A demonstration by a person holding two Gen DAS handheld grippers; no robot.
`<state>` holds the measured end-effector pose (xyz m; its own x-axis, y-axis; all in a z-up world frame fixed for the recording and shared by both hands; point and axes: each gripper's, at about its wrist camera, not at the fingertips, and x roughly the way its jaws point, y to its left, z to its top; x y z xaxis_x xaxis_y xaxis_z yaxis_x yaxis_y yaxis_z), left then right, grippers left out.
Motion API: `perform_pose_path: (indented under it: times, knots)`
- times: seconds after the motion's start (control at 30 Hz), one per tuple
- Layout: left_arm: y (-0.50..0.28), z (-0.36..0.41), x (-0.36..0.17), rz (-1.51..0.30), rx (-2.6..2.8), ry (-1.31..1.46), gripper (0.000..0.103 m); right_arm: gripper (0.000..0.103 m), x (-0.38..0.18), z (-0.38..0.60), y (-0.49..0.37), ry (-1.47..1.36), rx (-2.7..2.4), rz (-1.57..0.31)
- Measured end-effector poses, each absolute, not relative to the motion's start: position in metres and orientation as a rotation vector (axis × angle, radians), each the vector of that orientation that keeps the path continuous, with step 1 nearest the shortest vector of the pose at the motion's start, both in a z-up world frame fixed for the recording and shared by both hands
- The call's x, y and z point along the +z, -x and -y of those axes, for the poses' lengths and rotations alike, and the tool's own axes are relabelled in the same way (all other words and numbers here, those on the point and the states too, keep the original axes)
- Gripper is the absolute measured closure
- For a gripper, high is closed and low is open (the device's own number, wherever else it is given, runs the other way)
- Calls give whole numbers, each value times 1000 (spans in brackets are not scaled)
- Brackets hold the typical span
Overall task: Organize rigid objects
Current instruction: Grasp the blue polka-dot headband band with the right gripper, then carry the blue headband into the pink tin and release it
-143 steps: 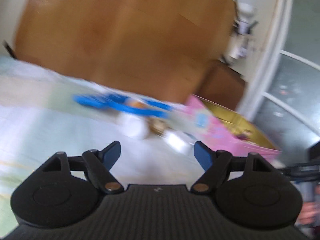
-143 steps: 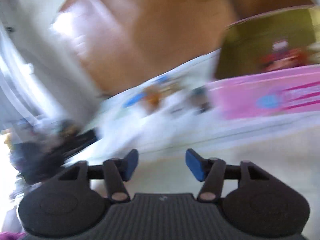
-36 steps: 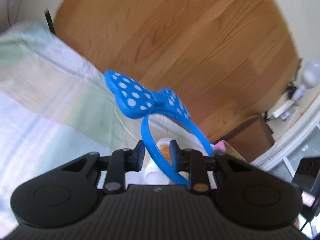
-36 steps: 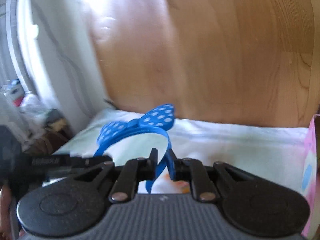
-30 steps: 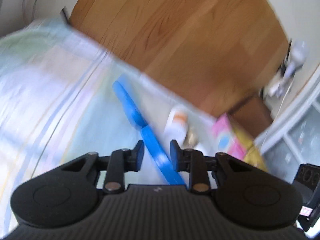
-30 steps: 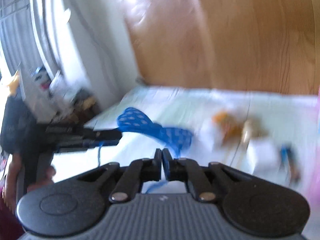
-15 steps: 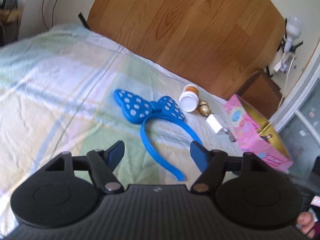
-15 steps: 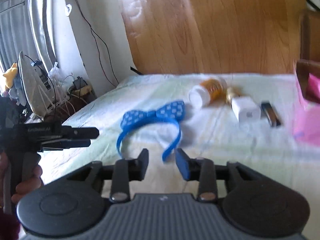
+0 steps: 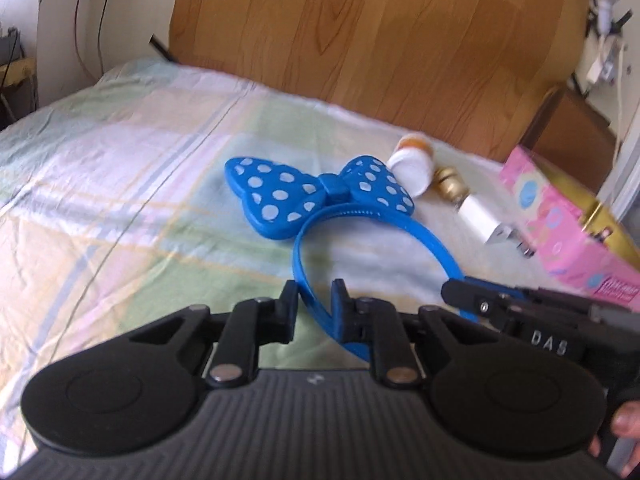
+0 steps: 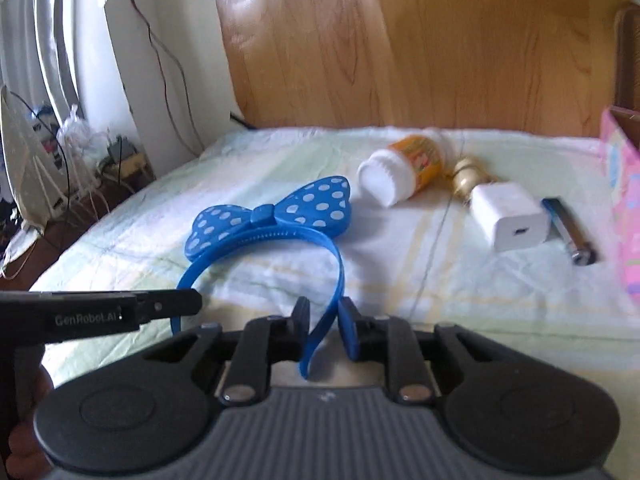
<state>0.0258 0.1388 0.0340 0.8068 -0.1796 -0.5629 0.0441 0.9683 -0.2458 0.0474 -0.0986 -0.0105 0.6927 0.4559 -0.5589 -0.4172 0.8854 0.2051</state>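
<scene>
A blue headband with a white-dotted bow (image 9: 320,196) lies on the pale checked bedsheet; it also shows in the right wrist view (image 10: 272,212). My left gripper (image 9: 314,300) straddles the band's left arm, fingers narrowed around it with small gaps. My right gripper (image 10: 323,314) straddles the band's right arm in the same way. Each gripper shows in the other's view: the right one (image 9: 520,312) and the left one (image 10: 120,308).
Beyond the bow lie an orange pill bottle with a white cap (image 10: 404,170), a small gold object (image 10: 466,176), a white charger block (image 10: 508,216) and a battery (image 10: 570,234). A pink box (image 9: 568,232) stands at right. A wooden headboard (image 9: 360,32) backs the bed.
Half a second ago both grippers were wide open above the headband lying on the bed. Both have moved in and narrowed, one around each arm of the band.
</scene>
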Motion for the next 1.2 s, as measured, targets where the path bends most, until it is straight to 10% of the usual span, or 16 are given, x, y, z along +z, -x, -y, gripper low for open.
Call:
perform_pose_path:
  times: [0.53,1.0,1.2]
  knots:
    - [-101,70,107,-441,-522,62,86,86,56,274,-34,-174,68,-308]
    - [-165,251,65,-567,-582,-85,86,84,24,405,-77,-325,-226,-354]
    - [-160,259,70,-521,-539,-104,52,50,12,390,-78,-220,-231,-275]
